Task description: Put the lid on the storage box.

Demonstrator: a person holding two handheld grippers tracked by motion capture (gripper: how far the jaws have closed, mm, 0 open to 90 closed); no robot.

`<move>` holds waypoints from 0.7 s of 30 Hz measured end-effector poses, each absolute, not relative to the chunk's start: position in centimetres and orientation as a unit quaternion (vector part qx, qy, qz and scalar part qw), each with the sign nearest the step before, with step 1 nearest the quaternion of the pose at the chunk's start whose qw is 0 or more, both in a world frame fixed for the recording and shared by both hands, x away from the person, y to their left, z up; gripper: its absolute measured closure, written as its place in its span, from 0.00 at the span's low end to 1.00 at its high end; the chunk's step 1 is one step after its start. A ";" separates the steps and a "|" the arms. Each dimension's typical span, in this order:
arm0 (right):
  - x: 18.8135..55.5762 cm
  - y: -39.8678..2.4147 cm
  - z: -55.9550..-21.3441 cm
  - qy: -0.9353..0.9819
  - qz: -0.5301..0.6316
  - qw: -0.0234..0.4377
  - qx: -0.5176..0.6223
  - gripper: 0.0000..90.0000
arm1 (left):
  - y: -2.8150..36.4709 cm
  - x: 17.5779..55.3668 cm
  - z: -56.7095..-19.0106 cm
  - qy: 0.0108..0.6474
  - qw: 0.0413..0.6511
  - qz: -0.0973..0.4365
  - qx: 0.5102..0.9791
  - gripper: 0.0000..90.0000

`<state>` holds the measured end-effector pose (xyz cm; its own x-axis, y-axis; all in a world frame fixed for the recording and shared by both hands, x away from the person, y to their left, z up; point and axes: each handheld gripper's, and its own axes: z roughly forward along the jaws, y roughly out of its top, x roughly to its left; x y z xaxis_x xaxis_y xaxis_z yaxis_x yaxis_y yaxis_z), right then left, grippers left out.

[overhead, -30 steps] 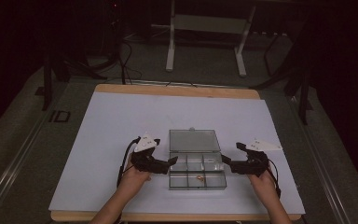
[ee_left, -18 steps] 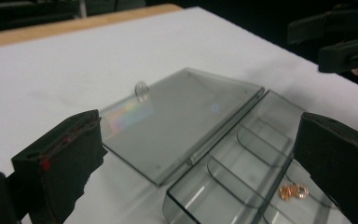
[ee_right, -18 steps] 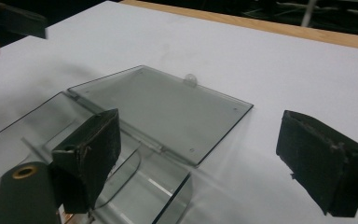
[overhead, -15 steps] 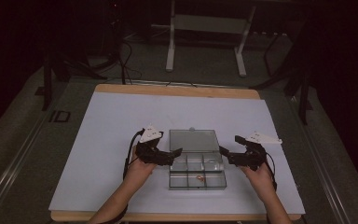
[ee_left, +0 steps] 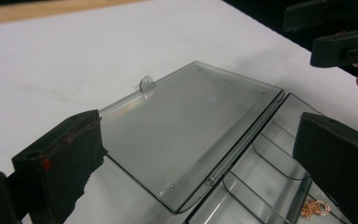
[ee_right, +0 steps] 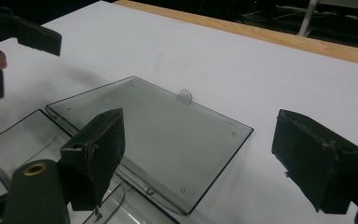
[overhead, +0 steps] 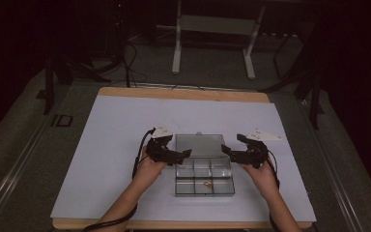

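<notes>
A clear plastic compartment box (overhead: 204, 176) lies on the white table sheet, and its lid (overhead: 199, 145) is swung open and lies flat on the far side. A small gold chain (overhead: 206, 183) rests in a middle compartment. My left gripper (overhead: 186, 153) hovers open at the box's left edge near the hinge. My right gripper (overhead: 225, 151) hovers open at the right edge. In the left gripper view the open jaws frame the lid (ee_left: 191, 126), its tab (ee_left: 146, 84) and the chain (ee_left: 314, 208). The right gripper view shows the lid (ee_right: 168, 135) between the open jaws.
The white sheet (overhead: 125, 135) covers a wooden table top with free room on all sides of the box. Beyond the far edge stand a dark floor, cables and a white frame (overhead: 212, 29). The other gripper (ee_left: 340, 37) shows far off.
Both grippers have moved away from the person, from the box's compartment sides up to the hinge line. The box and lid have stayed where they were.
</notes>
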<state>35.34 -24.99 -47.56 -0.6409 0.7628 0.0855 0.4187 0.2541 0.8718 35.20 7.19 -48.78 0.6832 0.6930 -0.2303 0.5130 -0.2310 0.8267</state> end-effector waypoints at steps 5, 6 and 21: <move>35.9 -24.7 -47.8 0.772 0.470 0.182 0.387 0.19 | 7.1 36.1 -49.5 0.414 0.470 0.084 0.775 0.03; 36.0 -24.7 -47.9 0.773 0.469 0.180 0.387 0.20 | 7.0 36.3 -49.7 0.424 0.463 0.084 0.774 0.03; 36.5 -24.2 -49.0 0.779 0.459 0.165 0.395 0.24 | 7.2 37.3 -51.9 0.505 0.428 0.002 0.749 0.21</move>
<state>36.54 -24.20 -49.03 -0.6339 0.7661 0.1057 0.4642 0.2676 0.8444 37.28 7.23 -51.86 0.4893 0.7587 -0.4299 0.7556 -0.1227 0.6434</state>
